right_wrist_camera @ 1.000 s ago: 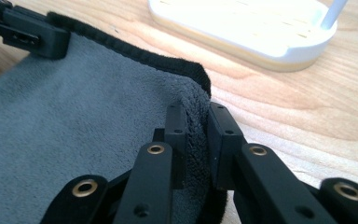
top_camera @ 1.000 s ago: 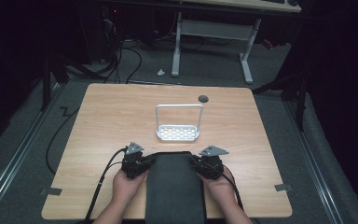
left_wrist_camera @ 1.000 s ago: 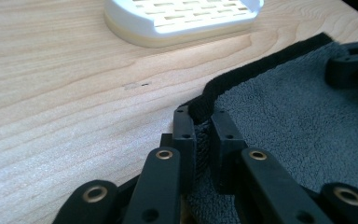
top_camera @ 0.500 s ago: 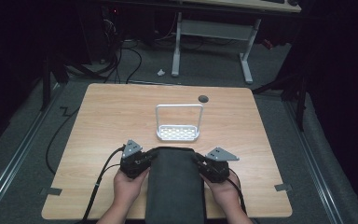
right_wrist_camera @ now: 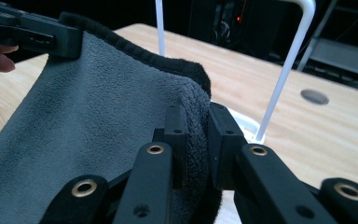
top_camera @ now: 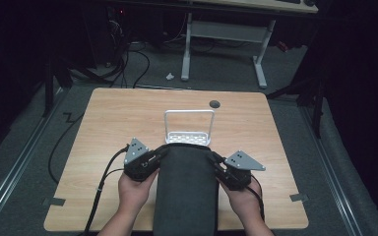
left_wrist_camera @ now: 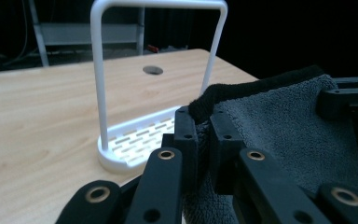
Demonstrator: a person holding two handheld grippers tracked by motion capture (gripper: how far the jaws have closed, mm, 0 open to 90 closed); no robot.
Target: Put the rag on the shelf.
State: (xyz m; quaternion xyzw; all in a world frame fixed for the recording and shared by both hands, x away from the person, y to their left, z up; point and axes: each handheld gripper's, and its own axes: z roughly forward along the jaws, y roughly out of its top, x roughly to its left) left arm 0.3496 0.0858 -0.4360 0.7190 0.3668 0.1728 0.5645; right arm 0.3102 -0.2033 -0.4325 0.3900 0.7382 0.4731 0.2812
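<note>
A dark grey towel (top_camera: 187,189) hangs stretched between my two grippers over the near half of the table. My left gripper (top_camera: 163,150) is shut on the towel's far left corner (left_wrist_camera: 203,105). My right gripper (top_camera: 212,156) is shut on the far right corner (right_wrist_camera: 196,116). Each hand grasps its gripper from below. Just beyond the towel's far edge stands a white wire rack (top_camera: 189,129) with a tall hoop (left_wrist_camera: 158,4) and a slotted base (left_wrist_camera: 142,140). In the right gripper view the hoop's post (right_wrist_camera: 284,70) rises behind the towel, and the left gripper (right_wrist_camera: 37,35) pinches the opposite corner.
The wooden table (top_camera: 103,128) has a round dark hole (top_camera: 214,103) at the back right. Cables trail off its left side to the floor. A white-legged desk (top_camera: 226,32) stands behind. Dark floor surrounds the table.
Both hands have risen with the towel, lifting its far edge off the table and bringing it closer to the rack's base. Both grips have stayed closed on the corners.
</note>
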